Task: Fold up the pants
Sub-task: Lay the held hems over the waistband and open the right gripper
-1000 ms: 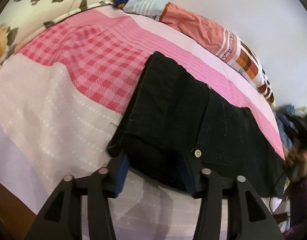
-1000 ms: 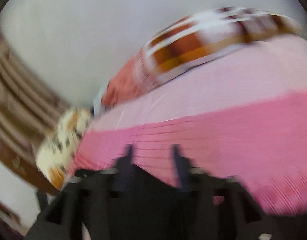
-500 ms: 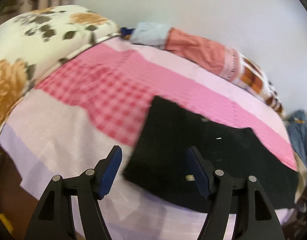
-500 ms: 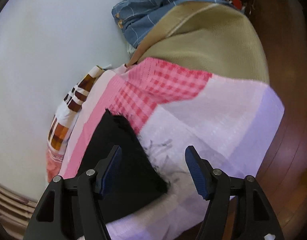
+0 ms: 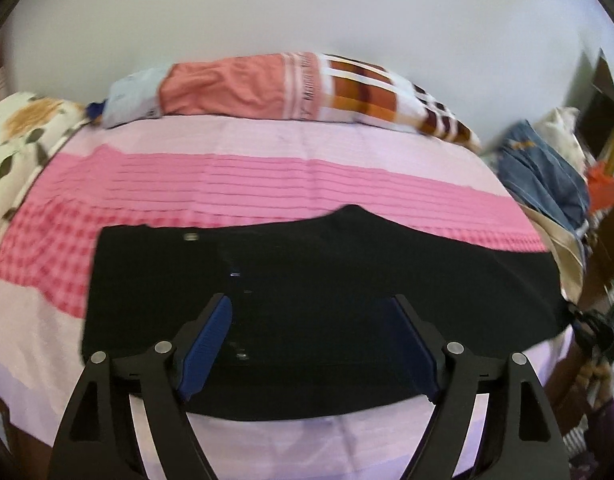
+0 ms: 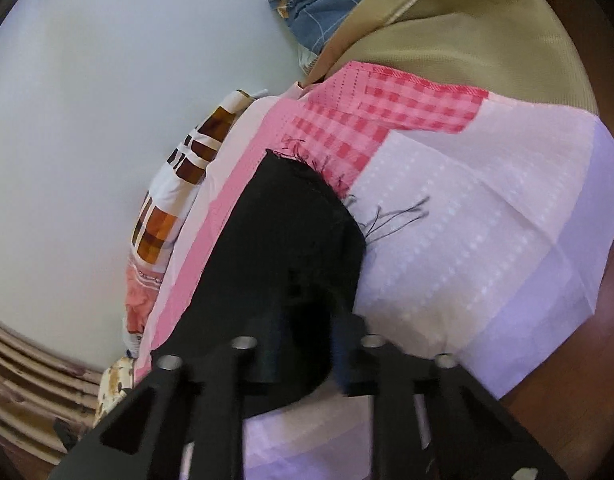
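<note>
Two risks stand out. Our right hand-held gripper (image 6: 307, 344), jaws just closing, pinches the frayed leg end of the black pants (image 5: 307, 300) lying on the bed (image 5: 267, 184); a shallow bite could slip. Our left hand-held gripper (image 5: 315, 344), just opening, hovers empty, so the waist may drag.

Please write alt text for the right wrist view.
The right gripper is closed on the edge of black pants lying on a pink patchwork bedsheet. Loose threads hang from the frayed hem.
</note>
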`<state>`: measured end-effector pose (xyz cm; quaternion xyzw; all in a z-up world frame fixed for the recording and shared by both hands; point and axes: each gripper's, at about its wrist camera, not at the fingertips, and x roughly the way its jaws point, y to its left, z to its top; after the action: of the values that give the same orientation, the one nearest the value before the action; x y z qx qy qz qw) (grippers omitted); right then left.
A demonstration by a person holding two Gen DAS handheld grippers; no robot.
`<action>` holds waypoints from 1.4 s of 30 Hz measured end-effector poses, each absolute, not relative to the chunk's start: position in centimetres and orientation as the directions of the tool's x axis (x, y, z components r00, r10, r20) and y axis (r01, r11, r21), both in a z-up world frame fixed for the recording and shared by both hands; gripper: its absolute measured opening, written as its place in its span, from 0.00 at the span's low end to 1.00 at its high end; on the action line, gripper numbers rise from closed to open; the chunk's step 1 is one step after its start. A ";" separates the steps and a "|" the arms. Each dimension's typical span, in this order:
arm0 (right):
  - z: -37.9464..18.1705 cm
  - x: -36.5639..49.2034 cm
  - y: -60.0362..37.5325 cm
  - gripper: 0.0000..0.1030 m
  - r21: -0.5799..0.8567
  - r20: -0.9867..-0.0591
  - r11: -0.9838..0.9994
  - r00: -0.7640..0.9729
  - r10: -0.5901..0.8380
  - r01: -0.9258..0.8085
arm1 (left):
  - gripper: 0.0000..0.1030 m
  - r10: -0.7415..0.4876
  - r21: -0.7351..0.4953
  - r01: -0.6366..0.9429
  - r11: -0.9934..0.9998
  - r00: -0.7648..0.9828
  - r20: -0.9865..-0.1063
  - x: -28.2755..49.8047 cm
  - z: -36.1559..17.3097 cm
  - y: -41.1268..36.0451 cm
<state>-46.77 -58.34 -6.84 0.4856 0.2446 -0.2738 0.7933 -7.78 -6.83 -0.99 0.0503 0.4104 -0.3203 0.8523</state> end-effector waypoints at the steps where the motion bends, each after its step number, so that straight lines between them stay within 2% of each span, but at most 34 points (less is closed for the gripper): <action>1: -6.9 -46.6 -58.4 0.16 0.625 -0.660 0.385 0.723 -0.203 0.679 | 0.78 -0.513 -0.186 0.595 0.782 0.445 -0.734 -7.9 -1.0 -7.4; 3: -7.3 -46.1 -58.6 0.19 0.577 -0.699 0.390 0.681 -0.219 0.718 | 0.78 -0.538 -0.214 0.606 0.767 0.423 -0.729 -8.4 -0.9 -7.9; 6: -7.9 -46.7 -58.5 0.29 0.608 -0.672 0.367 0.702 -0.234 0.704 | 0.78 -0.571 -0.260 0.612 0.747 0.389 -0.723 -8.6 -0.8 -8.6; 9: -7.8 -46.3 -58.0 0.45 0.608 -0.653 0.390 0.715 -0.249 0.692 | 0.78 -0.588 -0.279 0.622 0.732 0.369 -0.719 -8.9 -0.8 -9.3; 12: -7.7 -44.9 -57.8 0.47 0.593 -0.658 0.419 0.714 -0.239 0.687 | 0.78 -0.591 -0.277 0.638 0.718 0.349 -0.727 -9.0 -1.0 -10.5; 13: -7.6 -44.6 -57.7 0.40 0.586 -0.663 0.425 0.710 -0.239 0.690 | 0.78 -0.592 -0.276 0.643 0.714 0.345 -0.728 -9.1 -0.9 -10.8; 14: -7.6 -44.4 -57.7 0.28 0.579 -0.668 0.426 0.704 -0.240 0.695 | 0.78 -0.595 -0.275 0.648 0.710 0.343 -0.727 -9.2 -0.9 -11.1; 15: -7.8 -44.3 -58.0 0.08 0.566 -0.690 0.415 0.684 -0.234 0.713 | 0.78 -0.598 -0.274 0.652 0.707 0.343 -0.725 -9.4 -0.8 -11.2; 22: -8.0 -46.2 -58.5 0.08 0.690 -0.615 0.315 0.758 -0.218 0.651 | 0.78 -0.597 -0.247 0.672 0.698 0.357 -0.718 -9.5 -0.3 -12.1; 26: -8.3 -45.5 -58.3 0.13 0.651 -0.648 0.349 0.733 -0.208 0.674 | 0.78 -0.586 -0.215 0.672 0.708 0.390 -0.711 -9.1 0.1 -12.3; 27: -8.5 -45.4 -58.4 0.20 0.655 -0.646 0.345 0.735 -0.206 0.672 | 0.78 -0.583 -0.211 0.670 0.712 0.397 -0.709 -9.0 0.1 -12.3; 28: -8.6 -45.4 -58.5 0.32 0.667 -0.638 0.338 0.743 -0.203 0.664 | 0.78 -0.578 -0.205 0.666 0.717 0.403 -0.709 -8.9 0.2 -12.3; 31: -8.8 -45.4 -58.5 0.37 0.703 -0.605 0.319 0.770 -0.202 0.636 | 0.78 -0.563 -0.186 0.655 0.732 0.429 -0.706 -8.6 0.2 -12.1; 33: -8.7 -44.9 -58.4 0.37 0.689 -0.617 0.324 0.760 -0.205 0.648 | 0.78 -0.544 -0.162 0.644 0.747 0.454 -0.706 -8.5 0.3 -12.0; 35: -8.6 -44.6 -58.4 0.17 0.669 -0.641 0.319 0.738 -0.211 0.672 | 0.78 -0.519 -0.132 0.634 0.762 0.476 -0.709 -8.4 0.2 -11.9; 36: -8.8 -44.5 -58.5 0.11 0.656 -0.659 0.314 0.723 -0.206 0.687 | 0.78 -0.510 -0.121 0.629 0.768 0.485 -0.711 -8.4 0.2 -11.9; 42: -8.7 -45.0 -58.7 0.10 0.700 -0.631 0.272 0.750 -0.197 0.660 | 0.78 -0.457 -0.056 0.605 0.794 0.535 -0.711 -8.4 0.0 -11.7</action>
<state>-44.95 -58.65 -8.70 0.5349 0.2163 -0.2794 0.7675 -8.36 -11.68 0.05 0.0988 0.3736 -0.3052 0.8704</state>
